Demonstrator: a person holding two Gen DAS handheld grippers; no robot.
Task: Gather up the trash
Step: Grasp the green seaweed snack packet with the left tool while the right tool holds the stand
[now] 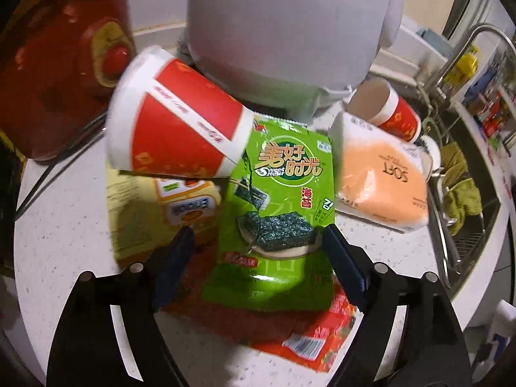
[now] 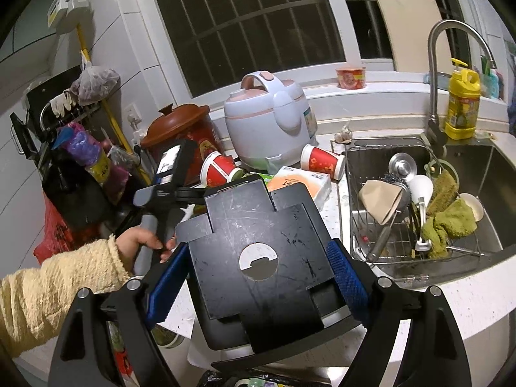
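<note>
Left hand-held gripper (image 1: 258, 251) wide open (green seaweed packet (image 1: 274, 213) between, ungripped)

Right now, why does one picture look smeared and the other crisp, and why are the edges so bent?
Left wrist view: motion blur smears the red paper cup and the rice cooker, while the green seaweed packet stays readable. Right wrist view: sharp, evenly lit indoors, with dark night-time window panes. Both views: the fisheye lens curves straight lines, such as the faucet, and blackens the corners.
</note>
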